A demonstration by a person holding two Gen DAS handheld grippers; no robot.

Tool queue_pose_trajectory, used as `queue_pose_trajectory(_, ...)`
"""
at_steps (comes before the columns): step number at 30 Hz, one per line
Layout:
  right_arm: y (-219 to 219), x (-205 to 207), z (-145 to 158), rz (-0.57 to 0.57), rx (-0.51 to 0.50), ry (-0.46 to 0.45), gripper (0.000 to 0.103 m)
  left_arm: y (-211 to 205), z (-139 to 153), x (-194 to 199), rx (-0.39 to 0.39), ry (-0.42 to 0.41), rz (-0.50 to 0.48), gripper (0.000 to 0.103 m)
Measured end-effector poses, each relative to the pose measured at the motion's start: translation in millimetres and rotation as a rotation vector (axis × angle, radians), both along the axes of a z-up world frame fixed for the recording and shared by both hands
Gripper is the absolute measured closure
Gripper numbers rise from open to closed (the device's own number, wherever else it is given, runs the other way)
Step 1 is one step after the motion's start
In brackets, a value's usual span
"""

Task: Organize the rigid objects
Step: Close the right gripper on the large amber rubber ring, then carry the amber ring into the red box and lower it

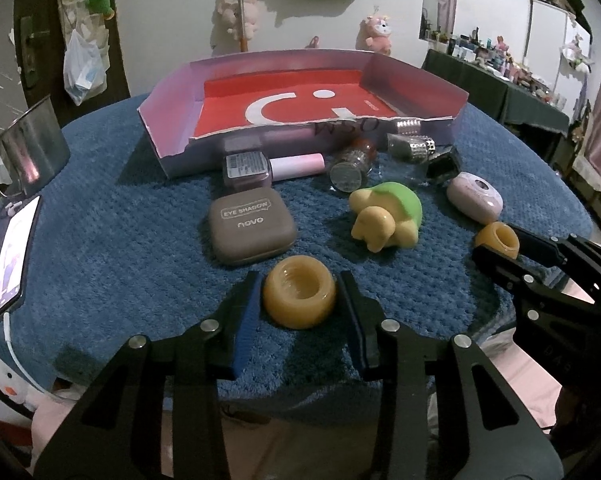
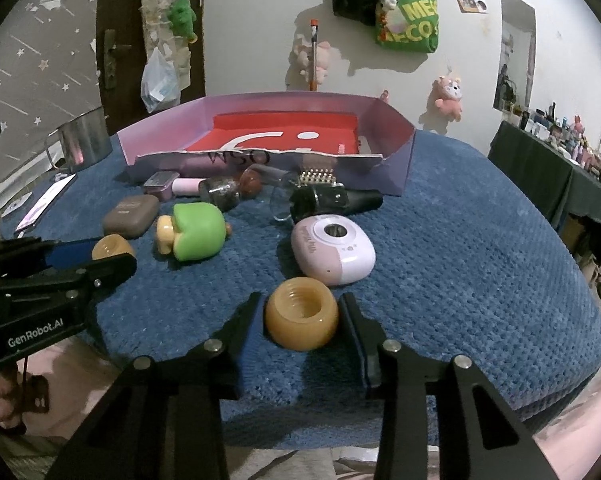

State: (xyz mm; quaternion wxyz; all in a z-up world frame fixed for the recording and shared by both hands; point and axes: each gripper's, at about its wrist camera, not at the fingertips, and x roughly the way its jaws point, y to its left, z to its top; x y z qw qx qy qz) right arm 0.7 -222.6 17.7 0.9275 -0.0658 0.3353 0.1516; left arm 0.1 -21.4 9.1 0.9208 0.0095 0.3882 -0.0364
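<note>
Two amber-yellow rings lie on the blue cloth near its front edge. In the left wrist view my left gripper is shut on one ring, a blue pad against each side. In the right wrist view my right gripper is shut on the other ring in the same way. Each gripper also shows in the other's view: the right gripper at the right around its ring, the left gripper at the left around its ring.
Behind the rings lie a brown eye shadow case, a yellow-green turtle toy, a pink oval device, a nail polish bottle and small jars. A purple cardboard tray with a red floor stands at the back. A metal cup and a phone sit left.
</note>
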Motion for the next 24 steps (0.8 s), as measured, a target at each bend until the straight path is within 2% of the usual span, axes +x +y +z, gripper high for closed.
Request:
queue_pose_trajectory(12,2.4,-2.4,18.9,0.051,0.038,-0.041,0.063,5.5,17.5,1.5,-0.017,-0.036,-0.014,0.067)
queue_pose_trajectory(19,3.8,6.1,39.9,0.079,0.069,-0.077,0.063,4.3,37.3,7.0,-0.010,-0.101,-0.034,0.067)
queue_pose_trajectory(24,5.8,17.3,48.5,0.086,0.075,-0.091,0.063,3.4,41.3,17.1,-0.015,-0.110,-0.046,0.067)
